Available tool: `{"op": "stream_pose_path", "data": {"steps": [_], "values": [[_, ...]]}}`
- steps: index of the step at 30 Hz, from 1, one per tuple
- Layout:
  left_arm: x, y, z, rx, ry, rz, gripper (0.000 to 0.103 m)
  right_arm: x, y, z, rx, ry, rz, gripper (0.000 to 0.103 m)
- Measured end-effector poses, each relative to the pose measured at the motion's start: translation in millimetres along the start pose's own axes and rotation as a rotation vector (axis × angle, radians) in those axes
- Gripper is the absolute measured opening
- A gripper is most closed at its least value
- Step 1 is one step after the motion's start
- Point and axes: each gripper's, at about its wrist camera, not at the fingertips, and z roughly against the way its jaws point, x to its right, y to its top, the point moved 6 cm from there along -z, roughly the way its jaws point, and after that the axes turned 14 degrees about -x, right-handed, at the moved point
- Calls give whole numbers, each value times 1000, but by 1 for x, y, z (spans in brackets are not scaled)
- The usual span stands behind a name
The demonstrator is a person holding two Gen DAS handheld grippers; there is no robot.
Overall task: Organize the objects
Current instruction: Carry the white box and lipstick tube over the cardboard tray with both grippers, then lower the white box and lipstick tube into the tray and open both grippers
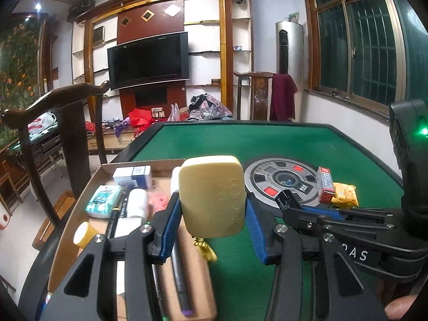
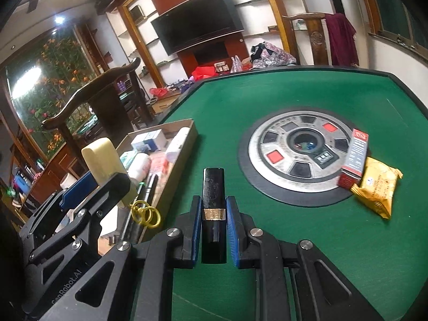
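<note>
Above the green surface [image 2: 294, 101], the left tool [image 1: 211, 214] grips a cream soap-like block [image 1: 212, 195] beside the cardboard tray [image 2: 184, 155], while the right tool [image 2: 213, 230] clamps a black lipstick tube [image 2: 213, 200] upright.

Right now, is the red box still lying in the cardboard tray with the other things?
No, the red box lies on the green table, leaning on the round centre disc, far from the cardboard tray.

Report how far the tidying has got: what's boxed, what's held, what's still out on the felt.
Boxed: several small items already lie in the cardboard box. In hand: left gripper holds the pale soap bar; right gripper holds the black tube. Left: red carton and yellow packet on the table.
</note>
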Motion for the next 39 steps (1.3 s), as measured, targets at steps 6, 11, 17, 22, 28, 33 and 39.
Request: {"op": "stream_pose_path", "data": {"steps": [6,11,17,22,28,33,39], "values": [[-20,-1,8,15,-6,38,46,-24,4,-4,-5,0,38,20],[-41,-3,14,25,-1,79,46,-45,7,-11,-14,-1,77,20],[-70,-7,17,23,19,126,46,-74,9,-24,-32,7,129,20],[-94,-15,15,1,39,164,46,-94,6,-38,-55,16,161,20],[-117,-25,8,-37,63,201,46,-109,-1,-53,-88,25,186,21],[-127,-31,-1,-61,83,222,46,-115,-5,-64,-113,15,200,21],[-135,-36,-10,-97,99,230,46,-120,-8,-74,-134,10,206,21]]}}
